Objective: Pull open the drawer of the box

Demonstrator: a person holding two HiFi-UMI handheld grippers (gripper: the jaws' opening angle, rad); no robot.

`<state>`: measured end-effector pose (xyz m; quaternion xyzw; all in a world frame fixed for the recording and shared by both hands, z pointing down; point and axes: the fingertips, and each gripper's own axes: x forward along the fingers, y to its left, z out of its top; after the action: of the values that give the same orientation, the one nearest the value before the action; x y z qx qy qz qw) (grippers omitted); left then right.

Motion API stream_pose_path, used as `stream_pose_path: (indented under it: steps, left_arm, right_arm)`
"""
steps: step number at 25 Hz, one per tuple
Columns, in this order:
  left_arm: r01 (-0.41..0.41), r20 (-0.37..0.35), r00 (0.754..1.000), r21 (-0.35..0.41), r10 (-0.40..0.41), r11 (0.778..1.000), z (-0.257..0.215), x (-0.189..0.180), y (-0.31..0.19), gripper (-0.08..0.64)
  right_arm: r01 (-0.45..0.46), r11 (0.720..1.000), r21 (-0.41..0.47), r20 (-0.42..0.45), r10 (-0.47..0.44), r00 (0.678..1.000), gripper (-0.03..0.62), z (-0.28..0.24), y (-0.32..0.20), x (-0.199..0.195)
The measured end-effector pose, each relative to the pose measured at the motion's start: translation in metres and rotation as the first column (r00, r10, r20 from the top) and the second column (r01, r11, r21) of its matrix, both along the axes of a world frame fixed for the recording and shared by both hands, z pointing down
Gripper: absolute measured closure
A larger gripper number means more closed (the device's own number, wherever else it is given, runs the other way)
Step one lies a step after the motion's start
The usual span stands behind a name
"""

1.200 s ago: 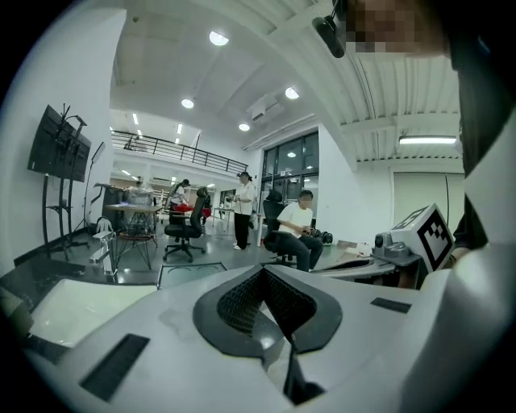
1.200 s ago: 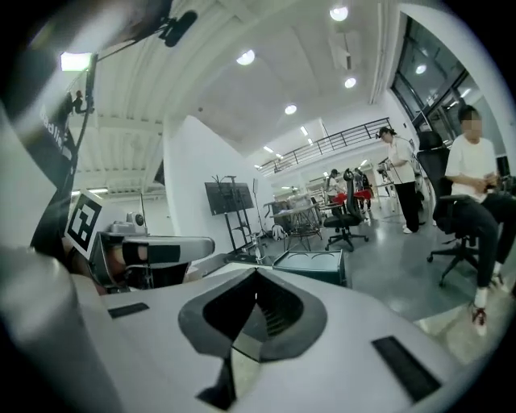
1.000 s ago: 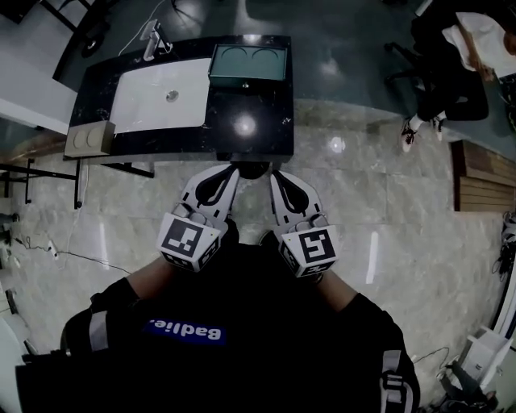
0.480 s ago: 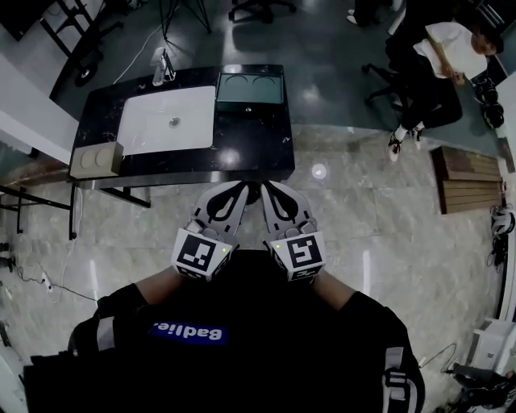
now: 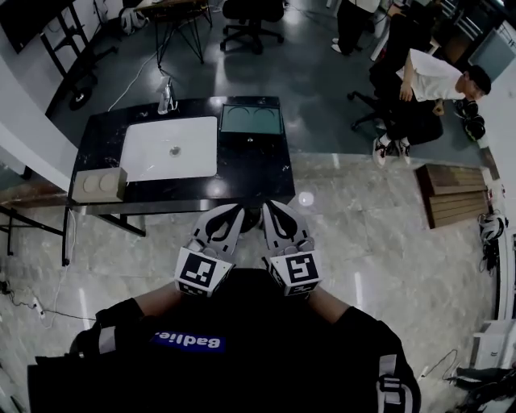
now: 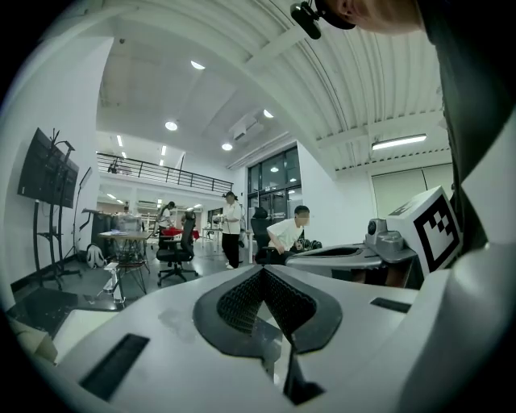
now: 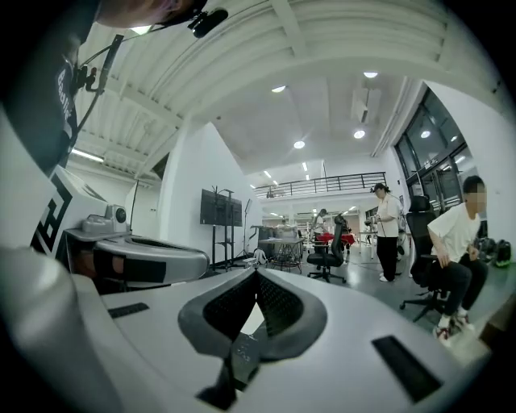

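Both tongs were held close in front of the person's dark shirt, short of the near edge of the black table. The left gripper had its jaws pressed together with nothing between them; its own view showed the ribbed pads meeting at the tip. The right gripper was pressed together and empty too, its pads touching. The two tips pointed at the table's near edge, side by side and slightly apart.

The dark green box sat at the far side of the table, well apart from both grippers, with two round recesses in its top. Its near face was turned toward the person; the drawer was too small to make out. Bare black tabletop lay between the box and the tongs.

Just beside the box, to its left, lay a white slab with a small round fitting in its middle. A tan block stood at the table's near left corner, and a small clear bottle near the far left edge.

Beyond the table, to the right, a seated person in a white shirt leaned forward. A slatted wooden pallet lay on the floor at the right. An office chair stood farther back.
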<state>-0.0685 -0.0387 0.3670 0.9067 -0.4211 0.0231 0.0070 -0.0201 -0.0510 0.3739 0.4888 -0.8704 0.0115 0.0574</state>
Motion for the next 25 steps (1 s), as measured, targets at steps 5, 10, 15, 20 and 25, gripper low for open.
stream_pose_path:
  steps: [5,10,15,20,25]
  left_arm:
    - [0.015,-0.004,1.0,0.001,-0.015,1.0,-0.002,-0.007,0.008,0.56]
    - [0.025,-0.002,1.0,-0.026,-0.025,0.999,0.006,-0.005,0.022,0.56]
    - [0.023,0.005,1.0,-0.043,-0.022,0.999,0.015,0.007,0.036,0.56]
    - [0.044,0.018,0.999,-0.051,-0.044,0.998,0.013,0.019,0.049,0.56]
    - [0.084,0.049,0.996,-0.074,-0.081,0.994,0.018,0.037,0.062,0.56]
  right_arm:
    - [0.013,1.0,-0.007,0.005,-0.013,1.0,0.592,0.001,0.007,-0.006]
    - [0.03,0.999,-0.019,0.005,-0.03,1.0,0.592,0.006,0.021,-0.004]
    - [0.04,0.999,-0.032,0.009,-0.04,0.999,0.592,0.013,0.034,0.006]
    - [0.072,0.997,-0.036,0.022,-0.071,0.997,0.592,0.011,0.047,0.016]
    - [0.116,0.992,-0.041,0.057,-0.113,0.992,0.592,0.016,0.061,0.031]
